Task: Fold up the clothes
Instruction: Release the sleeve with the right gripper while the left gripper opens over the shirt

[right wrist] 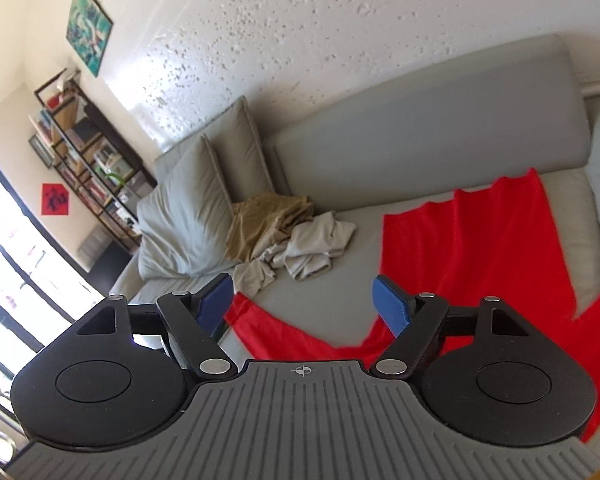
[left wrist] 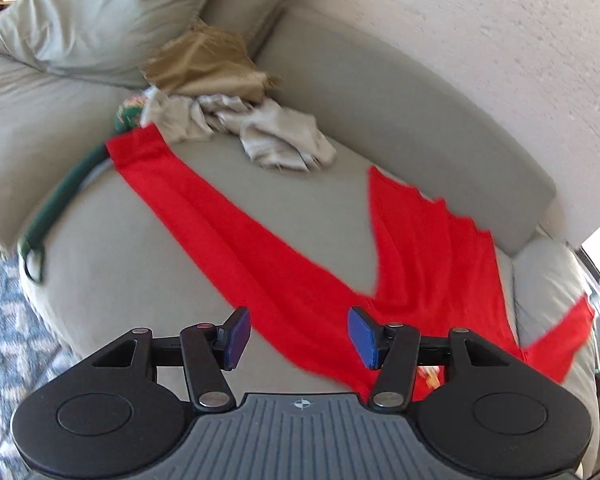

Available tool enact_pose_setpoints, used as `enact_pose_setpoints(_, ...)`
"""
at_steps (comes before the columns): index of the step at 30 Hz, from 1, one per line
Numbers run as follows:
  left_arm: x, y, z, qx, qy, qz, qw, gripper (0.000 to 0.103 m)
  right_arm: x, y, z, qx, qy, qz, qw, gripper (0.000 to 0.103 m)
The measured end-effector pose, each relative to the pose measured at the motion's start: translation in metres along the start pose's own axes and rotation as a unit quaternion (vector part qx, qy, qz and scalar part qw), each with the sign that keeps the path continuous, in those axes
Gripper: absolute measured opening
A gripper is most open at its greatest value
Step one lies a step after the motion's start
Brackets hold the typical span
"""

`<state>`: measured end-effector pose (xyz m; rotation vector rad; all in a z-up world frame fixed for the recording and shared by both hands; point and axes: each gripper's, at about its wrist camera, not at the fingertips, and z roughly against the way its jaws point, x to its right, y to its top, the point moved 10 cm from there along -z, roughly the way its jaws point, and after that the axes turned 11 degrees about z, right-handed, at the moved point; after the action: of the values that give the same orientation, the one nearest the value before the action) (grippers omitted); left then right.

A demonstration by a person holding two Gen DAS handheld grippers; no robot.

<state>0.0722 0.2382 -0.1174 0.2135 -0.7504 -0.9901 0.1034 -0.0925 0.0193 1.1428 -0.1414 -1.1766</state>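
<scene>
A red garment (left wrist: 284, 264) lies spread across the grey sofa seat (left wrist: 140, 240), one long part running to the upper left and another part at the right (left wrist: 440, 248). It also shows in the right wrist view (right wrist: 480, 248). My left gripper (left wrist: 299, 336) is open and empty, just above the garment's near edge. My right gripper (right wrist: 304, 308) is open and empty, held above the seat with the red garment under and to the right of it.
A pile of beige and tan clothes (left wrist: 228, 96) lies at the back of the seat, also in the right wrist view (right wrist: 288, 236). A green garment (left wrist: 64, 196) hangs over the left edge. Cushions (right wrist: 188, 216) lean at the sofa's far end. A bookshelf (right wrist: 88, 152) stands beyond.
</scene>
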Motion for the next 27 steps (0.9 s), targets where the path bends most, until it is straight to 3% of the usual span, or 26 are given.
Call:
enact_pose_setpoints(2,0.012,-0.038,-0.016,-0.016,0.001,0.027,0.9995,0.047,0.014,-0.026,0.018,-0.009,-0.006,-0.015,1.0,0.078)
enact_pose_setpoints(3,0.017,-0.055,-0.025,-0.024,0.002,0.041,0.9989,0.04,0.02,-0.039,0.027,-0.014,-0.009,-0.022,1.0,0.076)
enact_pose_setpoints(4,0.019,-0.063,-0.035,-0.025,0.001,0.059,0.998,0.031,0.028,-0.055,0.032,-0.021,-0.01,-0.031,0.999,0.072)
enact_pose_setpoints(6,0.017,-0.072,-0.053,-0.011,0.018,0.085,0.9962,0.023,0.042,-0.087,0.028,-0.037,-0.012,-0.043,0.998,0.059)
enact_pose_setpoints(10,0.013,-0.081,-0.08,0.016,0.053,0.121,0.9911,0.023,0.057,-0.12,0.025,-0.049,-0.022,-0.057,0.997,0.051)
enact_pose_setpoints(17,0.016,-0.081,-0.094,0.009,0.082,0.107,0.9908,0.023,0.075,-0.152,0.025,-0.061,-0.028,-0.079,0.995,0.051)
enact_pose_setpoints(18,0.016,-0.08,-0.094,0.008,0.083,0.105,0.991,0.016,0.077,-0.157,0.025,-0.063,-0.029,-0.082,0.994,0.051)
enact_pose_setpoints(19,0.016,-0.08,-0.09,0.012,0.082,0.104,0.9911,0.001,0.08,-0.162,0.025,-0.065,-0.03,-0.085,0.994,0.051)
enact_pose_setpoints(23,0.01,-0.082,-0.063,0.048,0.092,0.094,0.9901,0.0,0.09,-0.178,0.025,-0.071,-0.034,-0.095,0.992,0.051)
enact_pose_setpoints(27,0.002,-0.095,-0.052,0.04,0.108,0.103,0.988,0.001,0.097,-0.184,0.025,-0.076,-0.044,-0.094,0.992,0.051)
